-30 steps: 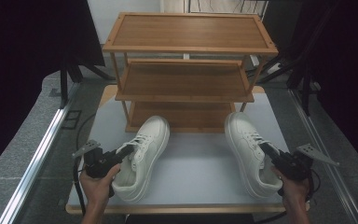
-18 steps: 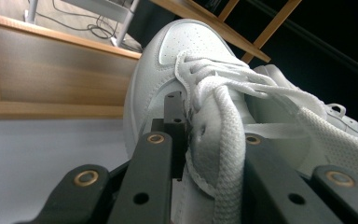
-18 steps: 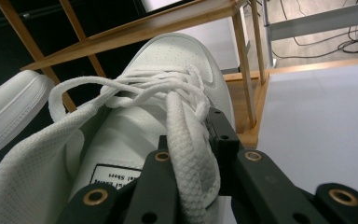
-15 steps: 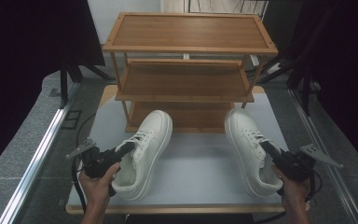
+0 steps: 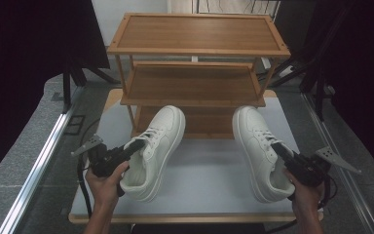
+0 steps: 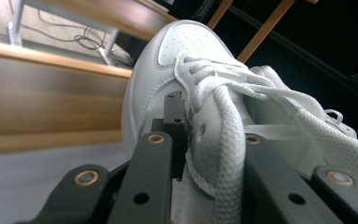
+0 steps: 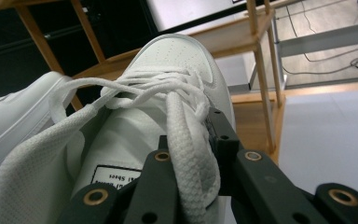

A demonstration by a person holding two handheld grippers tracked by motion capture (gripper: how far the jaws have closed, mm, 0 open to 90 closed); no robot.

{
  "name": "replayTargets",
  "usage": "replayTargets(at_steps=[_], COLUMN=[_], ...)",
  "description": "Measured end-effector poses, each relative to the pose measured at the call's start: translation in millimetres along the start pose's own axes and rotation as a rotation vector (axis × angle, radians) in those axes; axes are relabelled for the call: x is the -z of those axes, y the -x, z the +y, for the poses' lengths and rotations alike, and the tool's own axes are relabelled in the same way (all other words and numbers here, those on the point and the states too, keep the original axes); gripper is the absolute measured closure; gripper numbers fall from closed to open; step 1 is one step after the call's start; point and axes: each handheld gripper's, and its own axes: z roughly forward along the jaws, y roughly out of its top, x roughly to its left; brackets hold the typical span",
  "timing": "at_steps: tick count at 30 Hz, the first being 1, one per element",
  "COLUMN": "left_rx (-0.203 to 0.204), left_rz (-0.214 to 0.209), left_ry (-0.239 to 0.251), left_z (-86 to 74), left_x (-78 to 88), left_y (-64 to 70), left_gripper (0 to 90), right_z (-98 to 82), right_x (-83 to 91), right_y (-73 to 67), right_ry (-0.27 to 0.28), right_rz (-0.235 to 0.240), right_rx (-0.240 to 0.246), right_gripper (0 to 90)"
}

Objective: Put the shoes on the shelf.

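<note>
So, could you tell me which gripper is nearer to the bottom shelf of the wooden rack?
Left. The left gripper grips the left shoe, whose toe reaches the bottom shelf. The right gripper grips the right shoe slightly farther back.

A pale grey desk (image 5: 209,180) with a wooden edge is seen on a speckled grey floor (image 5: 24,146), with a three-tier wooden shelf rack (image 5: 195,34) set at its far end, black curtains (image 5: 24,48) hung on both sides, and a metal rail (image 5: 34,170) laid along the left.
</note>
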Motion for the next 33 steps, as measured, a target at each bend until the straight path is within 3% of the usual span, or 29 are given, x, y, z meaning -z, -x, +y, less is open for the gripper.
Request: replayTargets(at_steps=[8,19,33], left_rx=[-0.019,-0.014,-0.004], left_rz=[-0.016,-0.018,-0.020], left_ry=[0.018,0.045,-0.014], left_z=[23.7,59.8,87.1], left_x=[-14.5,-36.3,-77.0], left_y=[8.1,10.5,12.9], left_gripper=[81.3,81.1,81.1], right_z=[22.3,55.8,88.2], right_x=[-8.1,-30.8,-63.9], right_y=[-12.0,-24.5,-28.2], right_ry=[0.020,0.027,-0.004], right_rz=[0.037,0.042,0.022], right_rx=[0.000,-0.004,-0.033], right_gripper=[83.4,83.3,83.3])
